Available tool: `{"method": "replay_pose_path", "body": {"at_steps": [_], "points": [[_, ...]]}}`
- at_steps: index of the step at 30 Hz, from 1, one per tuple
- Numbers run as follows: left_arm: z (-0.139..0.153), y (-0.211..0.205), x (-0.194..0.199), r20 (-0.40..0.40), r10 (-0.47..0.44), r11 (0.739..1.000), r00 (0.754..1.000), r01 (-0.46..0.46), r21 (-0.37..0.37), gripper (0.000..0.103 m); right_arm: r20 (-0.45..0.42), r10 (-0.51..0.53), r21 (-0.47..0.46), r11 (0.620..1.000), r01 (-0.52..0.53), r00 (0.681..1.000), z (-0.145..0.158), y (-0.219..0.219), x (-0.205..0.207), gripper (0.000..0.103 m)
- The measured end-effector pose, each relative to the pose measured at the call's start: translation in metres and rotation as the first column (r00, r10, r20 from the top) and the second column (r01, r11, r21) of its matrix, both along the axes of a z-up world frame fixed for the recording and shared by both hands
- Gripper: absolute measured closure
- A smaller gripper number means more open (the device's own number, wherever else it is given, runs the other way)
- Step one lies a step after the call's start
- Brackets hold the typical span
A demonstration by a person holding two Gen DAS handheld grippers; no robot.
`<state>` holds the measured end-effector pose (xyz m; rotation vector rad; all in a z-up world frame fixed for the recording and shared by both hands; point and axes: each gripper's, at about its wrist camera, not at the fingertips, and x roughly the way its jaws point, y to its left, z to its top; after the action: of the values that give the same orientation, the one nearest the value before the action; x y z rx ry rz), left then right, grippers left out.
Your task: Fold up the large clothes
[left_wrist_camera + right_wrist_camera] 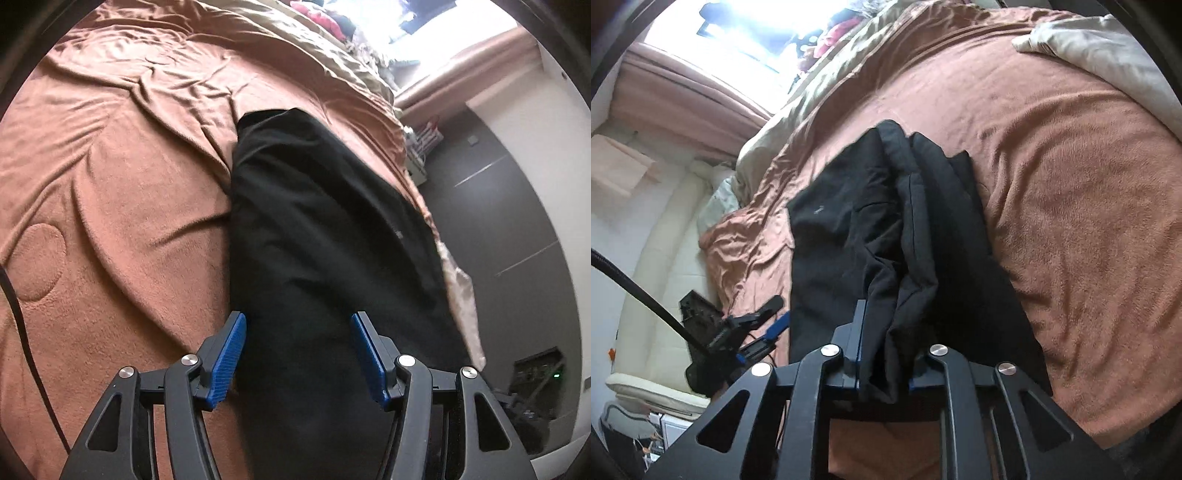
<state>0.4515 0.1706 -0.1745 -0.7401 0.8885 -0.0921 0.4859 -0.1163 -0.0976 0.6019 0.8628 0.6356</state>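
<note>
A long black garment (314, 221) lies lengthwise on the brown blanket (110, 184) of a bed, near its edge. My left gripper (301, 332) is open. Its blue pads (231, 354) stand on either side of the garment's near end without pressing it. In the right wrist view the black garment (849, 229) is bunched into folds at its near end, and my right gripper (886, 354) is shut on that gathered fabric. The left gripper (768, 325) shows there at the left, beside the garment's edge.
A beige duvet (1108, 55) lies at the blanket's far side. Red and dark clothes (328, 18) are piled under a bright window. Dark floor (498, 221) runs along the bed's edge. A black cable (639, 291) hangs at the left.
</note>
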Motion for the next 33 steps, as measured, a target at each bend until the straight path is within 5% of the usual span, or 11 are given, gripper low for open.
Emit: {"method": "replay_pose_path", "body": {"at_steps": [8,14,20,24,28,33], "points": [[-0.009,-0.013,0.001,-0.024,-0.041,0.998,0.999,0.042,0.042,0.043,-0.015,-0.009,0.053,0.999,0.01,1.0,-0.037,-0.024,-0.017,0.093],[-0.017,-0.016,0.009,-0.039,-0.069,0.998,0.997,0.07,0.005,0.043,-0.057,-0.032,0.081,0.996,0.037,0.998,-0.077,-0.038,-0.019,0.094],[-0.019,-0.015,0.011,-0.041,-0.063,0.998,0.997,0.063,-0.001,0.043,-0.025,-0.026,0.054,0.998,0.027,0.999,-0.07,-0.039,-0.025,0.092],[-0.019,-0.012,0.009,-0.036,-0.053,0.999,0.998,0.053,-0.011,0.043,-0.008,-0.008,-0.003,1.0,0.008,1.0,-0.051,-0.046,-0.029,0.083],[-0.018,-0.01,0.005,-0.028,-0.043,0.999,0.999,0.042,-0.014,0.043,0.05,-0.013,-0.041,0.999,0.015,0.999,-0.022,-0.052,-0.028,0.041],[-0.011,-0.005,0.003,0.002,-0.009,1.0,1.0,0.009,0.008,0.044,0.104,0.024,-0.115,0.993,-0.011,0.994,0.006,-0.04,-0.005,0.04]]}}
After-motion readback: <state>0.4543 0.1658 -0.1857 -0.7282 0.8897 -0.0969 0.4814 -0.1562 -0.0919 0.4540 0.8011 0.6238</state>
